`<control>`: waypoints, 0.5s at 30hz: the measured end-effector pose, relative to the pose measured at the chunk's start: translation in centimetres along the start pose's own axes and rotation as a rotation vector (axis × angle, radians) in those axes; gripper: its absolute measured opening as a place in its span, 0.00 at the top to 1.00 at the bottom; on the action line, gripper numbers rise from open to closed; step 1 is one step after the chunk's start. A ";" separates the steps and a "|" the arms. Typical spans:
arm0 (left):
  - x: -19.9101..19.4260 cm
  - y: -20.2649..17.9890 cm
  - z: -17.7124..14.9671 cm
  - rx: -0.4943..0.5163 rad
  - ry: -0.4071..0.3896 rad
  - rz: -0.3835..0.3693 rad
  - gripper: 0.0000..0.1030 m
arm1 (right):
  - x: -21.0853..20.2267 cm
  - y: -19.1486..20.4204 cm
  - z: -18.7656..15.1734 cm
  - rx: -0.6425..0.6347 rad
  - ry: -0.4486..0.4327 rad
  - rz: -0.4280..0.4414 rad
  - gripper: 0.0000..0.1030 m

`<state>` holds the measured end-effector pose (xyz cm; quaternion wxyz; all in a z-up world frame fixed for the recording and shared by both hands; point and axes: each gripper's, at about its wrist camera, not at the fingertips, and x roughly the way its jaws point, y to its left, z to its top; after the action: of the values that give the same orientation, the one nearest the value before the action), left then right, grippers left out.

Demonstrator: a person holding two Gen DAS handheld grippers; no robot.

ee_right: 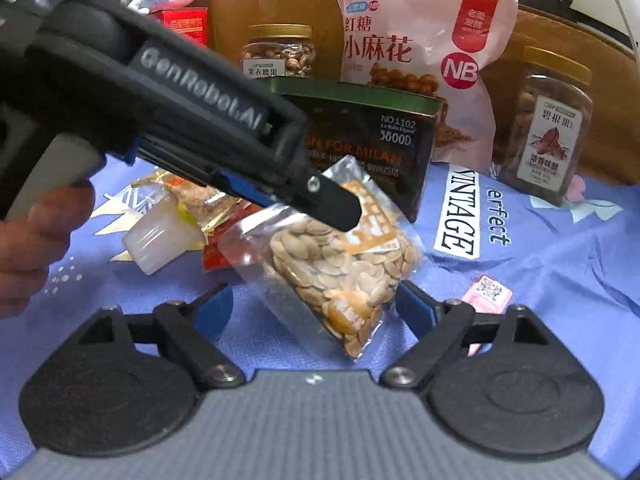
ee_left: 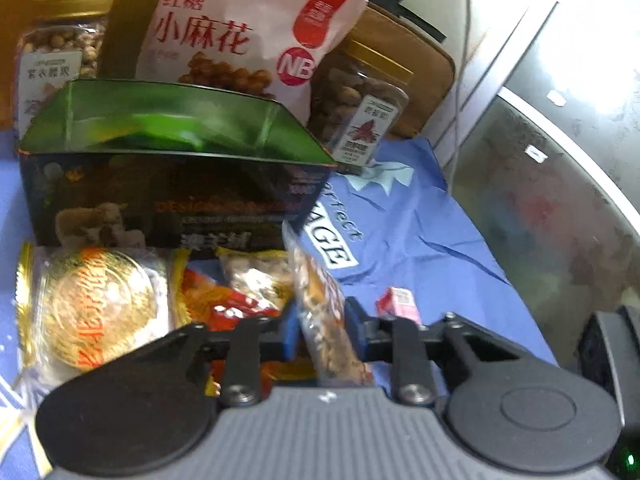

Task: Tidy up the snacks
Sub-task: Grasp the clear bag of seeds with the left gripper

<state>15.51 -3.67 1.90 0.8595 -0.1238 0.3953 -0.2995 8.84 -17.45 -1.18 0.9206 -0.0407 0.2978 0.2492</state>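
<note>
Left wrist view: the left gripper (ee_left: 322, 326) has its jaws pinched on the clear plastic packet of pale seeds (ee_left: 326, 312), lifted just in front of the open dark rectangular tin with a green lining (ee_left: 176, 148).

Right wrist view: the right gripper (ee_right: 314, 310) has its jaws spread wide and empty, straddling the packet's lower end (ee_right: 340, 272) above the blue cloth (ee_right: 560, 264). The step looks like carrying the packet; next it needs raising over the tin's rim and releasing.

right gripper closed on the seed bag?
No. In the right wrist view the right gripper stands open around the seed bag, which the left gripper grips from above.
</note>
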 end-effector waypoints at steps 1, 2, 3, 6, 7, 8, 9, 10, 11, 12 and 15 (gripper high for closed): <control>0.0 -0.1 -0.1 0.001 0.008 -0.024 0.82 | -0.1 -0.3 0.0 0.016 -0.006 0.013 0.12; 0.1 -0.3 -0.1 0.009 0.014 -0.035 0.82 | -0.2 -0.5 0.0 0.029 -0.014 0.021 0.14; 0.2 -0.7 -0.3 0.025 0.017 -0.028 0.82 | -0.3 -0.9 0.0 0.046 -0.025 0.025 0.16; 0.4 -1.2 -0.5 0.047 0.003 -0.001 0.86 | -0.7 -1.4 -0.1 0.101 -0.056 0.025 0.33; 0.3 -1.0 -0.4 0.035 -0.003 -0.009 0.87 | -0.8 -1.7 -0.1 0.118 -0.062 0.031 0.39; 0.1 -0.6 -0.3 0.017 -0.005 -0.021 0.88 | -1.0 -1.7 -0.1 0.128 -0.068 0.045 0.44; -0.2 -0.4 -0.2 0.001 -0.009 -0.025 0.88 | -1.1 -1.7 -0.1 0.130 -0.077 0.054 0.47; -0.5 -0.1 -0.2 -0.007 -0.017 -0.032 0.88 | -1.3 -1.4 -0.1 0.114 -0.093 0.052 0.52; -1.0 0.1 -0.2 -0.015 -0.028 -0.044 0.88 | -1.6 -0.9 0.0 0.092 -0.113 0.042 0.56; -1.7 0.3 -0.2 -0.023 -0.044 -0.062 0.88 | -1.9 -0.3 0.0 0.074 -0.133 0.029 0.58; -3.7 0.5 -0.2 -0.029 -0.103 -0.105 0.88 | -3.2 1.2 0.5 0.011 -0.210 -0.014 0.61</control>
<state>13.70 -1.00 3.83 0.8600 -0.1719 0.3477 -0.3316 6.36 -17.69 1.15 0.9487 -0.0113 0.2005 0.2442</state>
